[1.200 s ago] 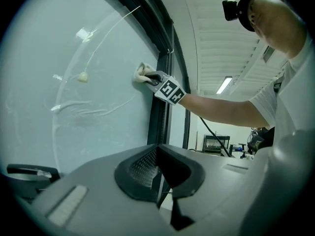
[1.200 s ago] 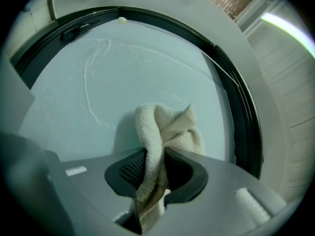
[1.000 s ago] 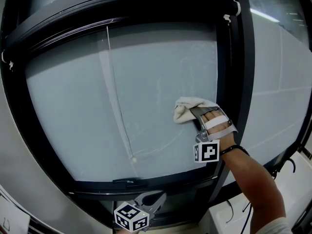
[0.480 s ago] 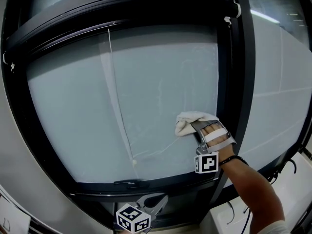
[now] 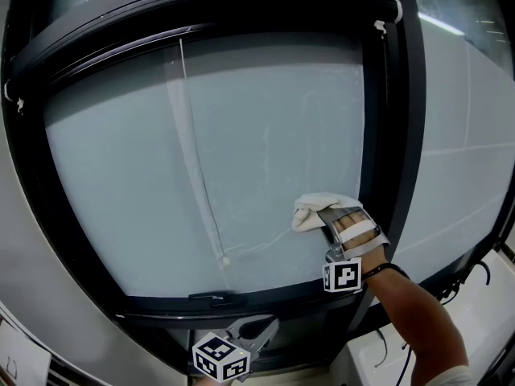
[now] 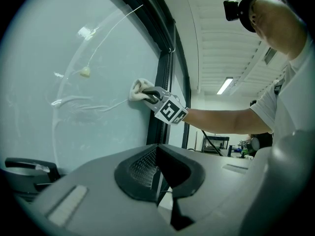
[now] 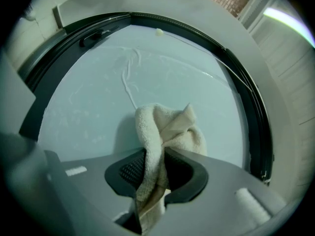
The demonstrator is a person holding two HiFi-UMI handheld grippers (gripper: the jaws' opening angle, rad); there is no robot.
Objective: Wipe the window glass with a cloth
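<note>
The window glass point(image 5: 241, 151) fills the head view inside a black frame point(image 5: 392, 135). A cream cloth point(image 5: 315, 211) is pressed on the glass low at the right, close to the frame's upright. My right gripper point(image 5: 331, 218) is shut on it. In the right gripper view the cloth point(image 7: 170, 127) bunches out between the jaws of my right gripper point(image 7: 156, 176) against the glass point(image 7: 98, 97). My left gripper point(image 5: 251, 329) hangs below the sill, shut and empty. The left gripper view shows its jaws closed together point(image 6: 158, 178), with the cloth point(image 6: 139, 88) far ahead.
A thin blind cord with a small bead point(image 5: 224, 260) hangs across the pane left of the cloth. A black latch point(image 5: 209, 298) sits on the lower frame. Another pane point(image 5: 467, 135) lies to the right. A white ledge with cables point(image 5: 483, 296) is at lower right.
My right gripper has slid the cloth down the glass beside the right upright. The left gripper has stayed below the sill.
</note>
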